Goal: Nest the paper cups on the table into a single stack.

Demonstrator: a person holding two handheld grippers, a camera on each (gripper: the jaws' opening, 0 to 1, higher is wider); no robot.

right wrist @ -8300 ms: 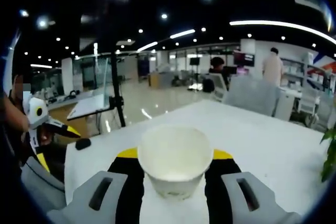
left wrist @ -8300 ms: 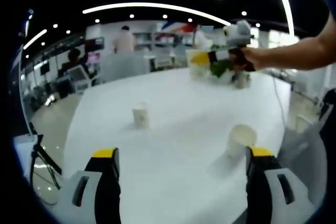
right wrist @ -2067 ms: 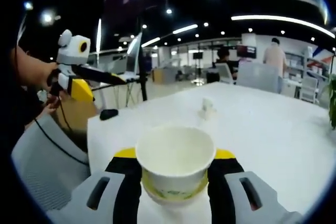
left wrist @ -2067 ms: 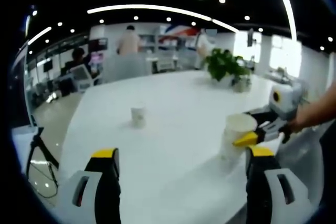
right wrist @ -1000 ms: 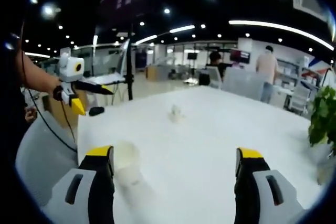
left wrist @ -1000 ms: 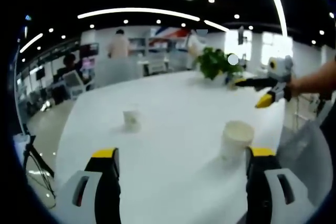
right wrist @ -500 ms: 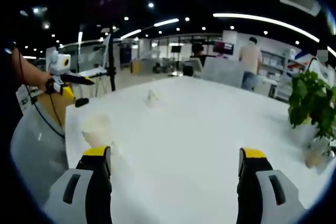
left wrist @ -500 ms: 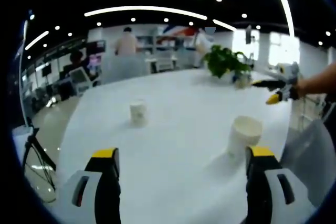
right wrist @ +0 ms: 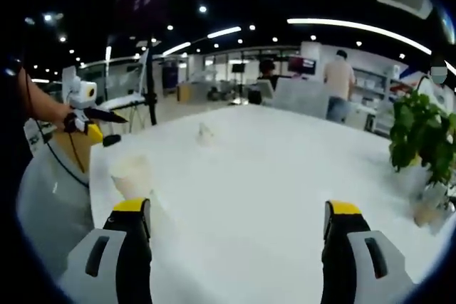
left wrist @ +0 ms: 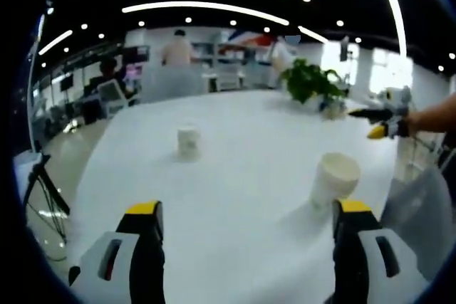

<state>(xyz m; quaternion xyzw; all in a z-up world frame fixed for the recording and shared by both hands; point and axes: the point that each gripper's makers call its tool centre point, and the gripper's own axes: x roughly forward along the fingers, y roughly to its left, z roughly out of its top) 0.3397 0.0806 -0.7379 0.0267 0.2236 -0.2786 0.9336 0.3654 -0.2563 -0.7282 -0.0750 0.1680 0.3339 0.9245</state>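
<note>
Both tongs spread, empty: stacked cups (left wrist: 335,178) upright on bench (left wrist: 242,140) near-right by left tongs (left wrist: 246,229), lone small cup (left wrist: 187,140) upright far-left, well apart, nearer left tongs than right tongs (right wrist: 231,227).

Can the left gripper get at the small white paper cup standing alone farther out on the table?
Probably yes: the left gripper has its jaws open and the small white paper cup stands upright with bare white table between them.

Both views look low across the white table (left wrist: 235,176) from different edges, sharing the near cup (left wrist: 335,176) and plant (right wrist: 420,137).
</note>
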